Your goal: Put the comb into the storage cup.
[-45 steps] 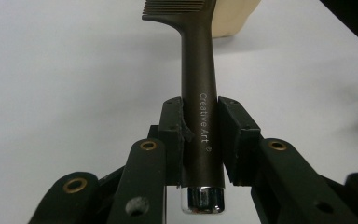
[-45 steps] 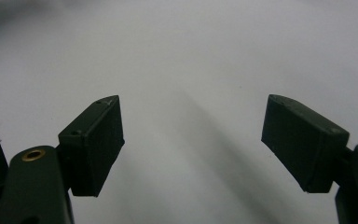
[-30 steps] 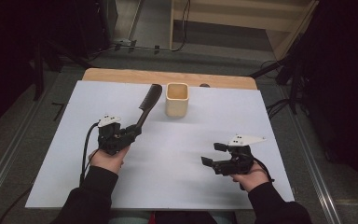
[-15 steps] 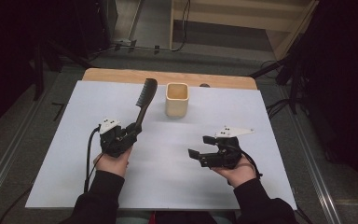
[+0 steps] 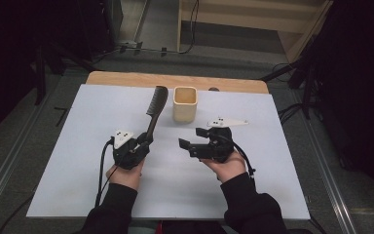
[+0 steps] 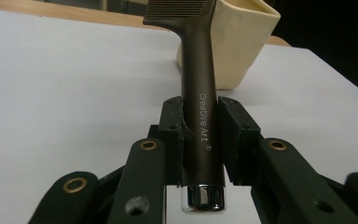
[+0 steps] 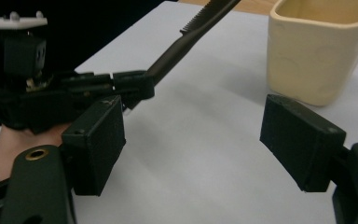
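Comb (image 5: 156, 105) first, at the left: its dark handle is pinched between the pads of the left hand-held gripper (image 5: 145, 141), and the toothed end reaches out ahead of those jaws toward the far edge of the white worktop (image 5: 78, 146). Gripping at the very handle end leaves the whole length free, which would suit steering the teeth into something. Ahead and to the right of that gripper stands the cream cup (image 5: 185, 104), upright with its mouth open. Right hand-held gripper (image 5: 189, 145) hovers with jaws spread wide and nothing between them, pointing across toward the comb handle, likely ready to take or steady it.
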